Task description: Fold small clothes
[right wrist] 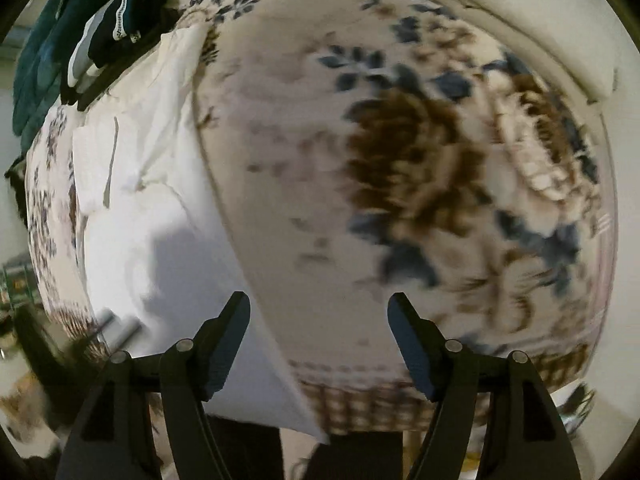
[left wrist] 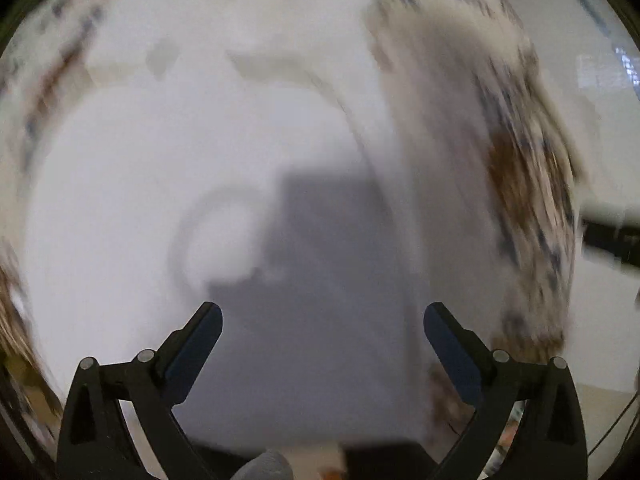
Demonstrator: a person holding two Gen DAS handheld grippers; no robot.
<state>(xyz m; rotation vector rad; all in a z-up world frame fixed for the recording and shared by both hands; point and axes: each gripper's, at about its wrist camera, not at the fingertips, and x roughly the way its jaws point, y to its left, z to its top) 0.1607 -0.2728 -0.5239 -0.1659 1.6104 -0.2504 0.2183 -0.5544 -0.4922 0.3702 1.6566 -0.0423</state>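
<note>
A white garment [right wrist: 140, 208] lies spread on a floral bedspread [right wrist: 400, 168], at the left of the right wrist view. It fills most of the left wrist view [left wrist: 168, 168], which is heavily blurred. My left gripper [left wrist: 322, 312] is open and empty just above the white cloth, its shadow falling on it. My right gripper [right wrist: 318, 304] is open and empty above the bedspread, by the garment's right edge.
A pile of dark clothes [right wrist: 120, 20] and a teal cloth [right wrist: 36, 60] lie at the far left of the bed. A cream pillow or headboard edge [right wrist: 540, 20] lies at the far right. The bed's front edge [right wrist: 360, 404] is near the right gripper.
</note>
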